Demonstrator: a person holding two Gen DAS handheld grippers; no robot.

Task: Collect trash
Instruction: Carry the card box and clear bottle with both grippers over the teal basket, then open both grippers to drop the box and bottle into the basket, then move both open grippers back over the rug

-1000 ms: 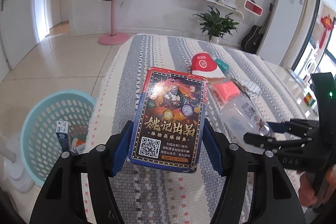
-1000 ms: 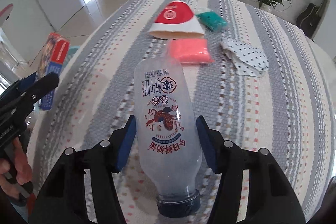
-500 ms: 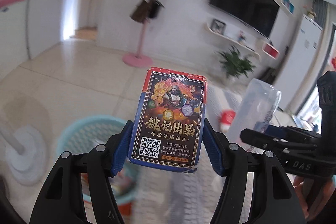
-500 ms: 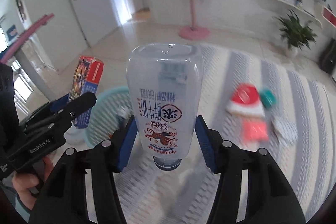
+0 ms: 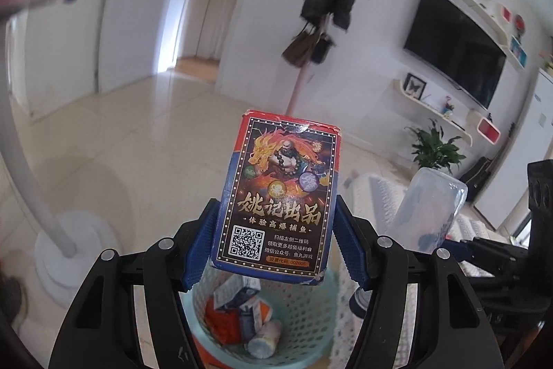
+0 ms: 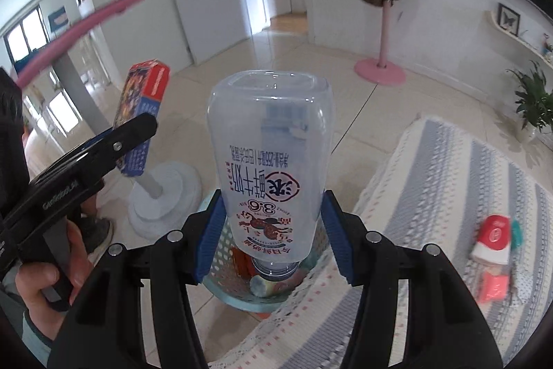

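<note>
My left gripper (image 5: 274,248) is shut on a dark card box with a red top (image 5: 278,196) and holds it upright above the teal mesh trash basket (image 5: 311,317). My right gripper (image 6: 271,230) is shut on a clear plastic milk bottle (image 6: 269,168), cap down, also over the basket (image 6: 221,286). The basket holds several cartons and a cup. The bottle (image 5: 432,210) and the box (image 6: 141,116) each show in the other wrist view.
A striped tablecloth covers the table (image 6: 449,196) to the right, with a red-white packet (image 6: 494,237) and a pink packet (image 6: 494,286) on it. A white stand base (image 5: 69,251) stands left of the basket. A coat stand (image 6: 380,71) is behind.
Both grippers have lifted their items off the table and swung left, so they now hang over the basket. The table has slid to the right of both views.
</note>
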